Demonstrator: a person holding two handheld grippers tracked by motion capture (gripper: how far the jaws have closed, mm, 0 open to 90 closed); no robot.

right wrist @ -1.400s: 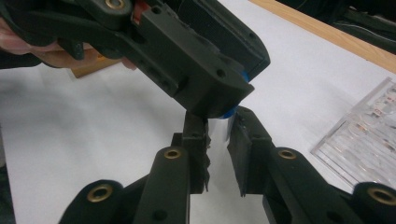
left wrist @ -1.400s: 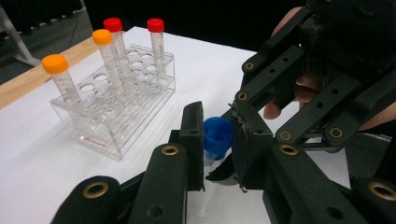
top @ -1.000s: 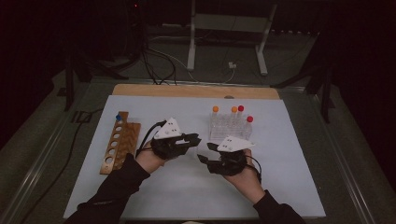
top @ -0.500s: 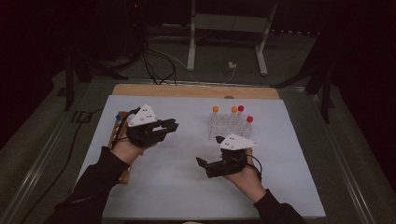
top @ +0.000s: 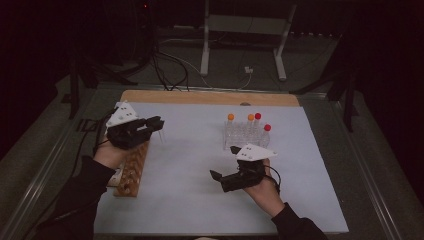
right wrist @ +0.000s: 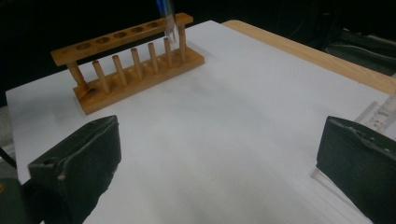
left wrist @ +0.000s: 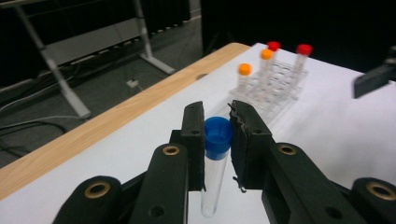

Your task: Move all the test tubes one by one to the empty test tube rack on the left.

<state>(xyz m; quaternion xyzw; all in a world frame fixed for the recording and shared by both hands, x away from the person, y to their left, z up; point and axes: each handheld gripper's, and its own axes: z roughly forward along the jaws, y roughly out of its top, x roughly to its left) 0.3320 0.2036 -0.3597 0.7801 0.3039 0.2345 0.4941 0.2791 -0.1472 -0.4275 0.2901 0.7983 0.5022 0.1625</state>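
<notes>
At the left of the high view, the left gripper is clenching a clear tube with a blue cap, holding it just above the far end of the wooden rack. A second ago both grippers were sitting together at mid-table, with the right gripper's jaws half closed. Since then the left one has been travelling to the upper left with the tube, so the handover looks finished and the tube seems headed for a hole in the wooden rack. The right gripper, at lower centre, is staying put; its jaws have just been opening and are now spread wide with nothing between them. The clear rack of orange- and red-capped tubes is standing unchanged just beyond it.
</notes>
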